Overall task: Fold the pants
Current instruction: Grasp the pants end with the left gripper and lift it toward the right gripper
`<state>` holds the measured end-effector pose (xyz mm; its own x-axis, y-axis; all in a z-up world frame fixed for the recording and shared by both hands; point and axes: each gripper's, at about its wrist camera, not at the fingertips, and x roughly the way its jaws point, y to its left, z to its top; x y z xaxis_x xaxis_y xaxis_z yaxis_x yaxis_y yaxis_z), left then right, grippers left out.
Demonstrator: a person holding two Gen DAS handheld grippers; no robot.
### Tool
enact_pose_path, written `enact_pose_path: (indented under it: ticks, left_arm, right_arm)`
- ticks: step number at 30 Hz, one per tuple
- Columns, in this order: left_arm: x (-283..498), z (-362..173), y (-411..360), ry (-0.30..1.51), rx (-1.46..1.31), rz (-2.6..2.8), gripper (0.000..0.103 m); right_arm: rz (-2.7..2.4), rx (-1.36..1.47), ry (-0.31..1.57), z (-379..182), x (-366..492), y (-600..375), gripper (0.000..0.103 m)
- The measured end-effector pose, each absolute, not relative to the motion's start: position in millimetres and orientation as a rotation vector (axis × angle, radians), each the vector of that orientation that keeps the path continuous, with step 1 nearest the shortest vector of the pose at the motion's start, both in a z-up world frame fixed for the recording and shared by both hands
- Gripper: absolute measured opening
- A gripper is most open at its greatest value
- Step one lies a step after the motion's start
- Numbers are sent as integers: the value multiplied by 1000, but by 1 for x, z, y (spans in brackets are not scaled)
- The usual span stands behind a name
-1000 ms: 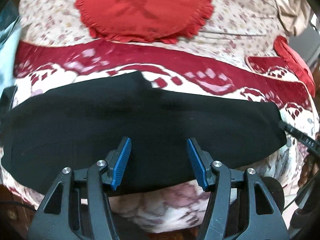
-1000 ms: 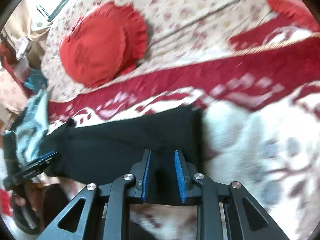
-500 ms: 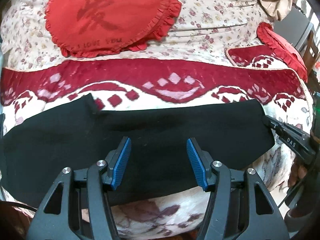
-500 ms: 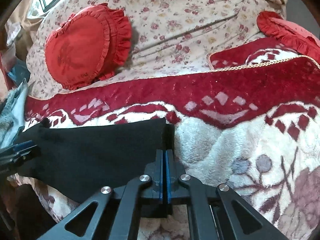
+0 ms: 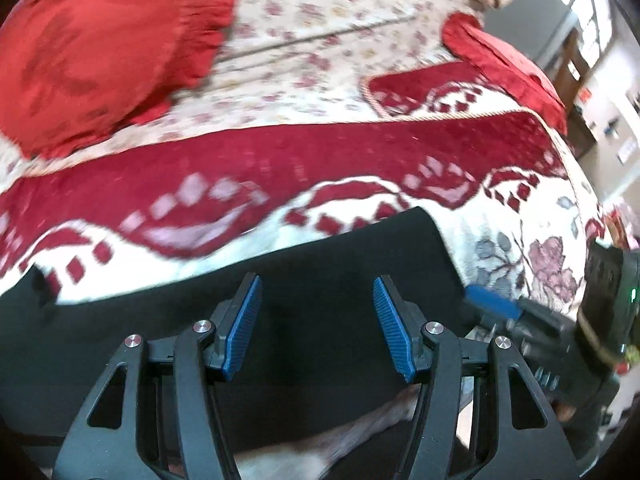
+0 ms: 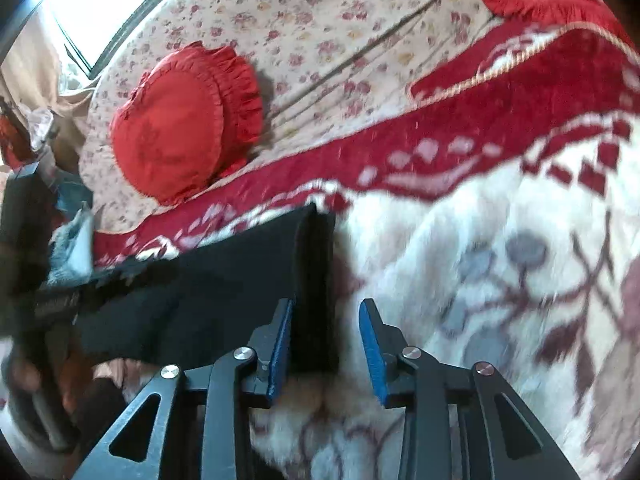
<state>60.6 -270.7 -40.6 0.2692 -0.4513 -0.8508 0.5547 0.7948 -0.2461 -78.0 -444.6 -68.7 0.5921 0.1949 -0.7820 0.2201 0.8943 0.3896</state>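
Black pants (image 5: 320, 264) lie stretched across the near edge of a red-and-white blanket (image 5: 280, 168). My left gripper (image 5: 316, 320) hangs open just above them near their right end, with nothing between its blue pads. In the right wrist view the pants (image 6: 220, 280) end in a doubled-over edge (image 6: 316, 248) that reaches between the fingers of my right gripper (image 6: 326, 340). Its jaws are opening and the pads stand clear of the cloth. The right gripper (image 5: 492, 308) also shows at the right of the left wrist view. The left gripper (image 6: 52, 300) is a dark blur at the left edge.
A round red ruffled cushion (image 6: 184, 120) rests on a floral sheet (image 6: 320, 20) behind the blanket. A second red cushion (image 5: 508, 60) lies at the far right. The bed's near edge drops off under both grippers. A window (image 6: 100, 4) is at the back left.
The right gripper closed on the pants' end half a second ago and has since spread its jaws off it. The left gripper has slid right along the pants toward that end.
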Motion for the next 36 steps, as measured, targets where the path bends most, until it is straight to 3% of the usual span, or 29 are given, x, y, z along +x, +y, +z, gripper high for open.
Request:
enact_pose_path:
  ticks: [12,16,21,24,25,29,36]
  left_arm:
    - [76,-59,-354,1145,255,-771,58]
    - [77,-66,-373,1160,274,-793,66]
    - [75,-80,-388,1156,328,-812,66]
    - [70,-82,-390,1106,363,-804,57]
    - [69,-81,-389,1101,365,-805,51]
    - [71,-72,-376,1096,324,-829,28]
    - [73,-13,-321,1021,187,-868,24]
  right_arm:
    - [99,602,913,-83,-91,-447,38]
    - [99,625,902,-88,-89,-446,40]
    - [115,617,879,-91,-84,-438,40]
    - [121,641,859,-94,-82,-439,35]
    - [130,666,853,-96,-80,-440,28]
    - [126,669,847,-91,-75,-437,16]
    - [203,571,795,-38,-61,-407,13]
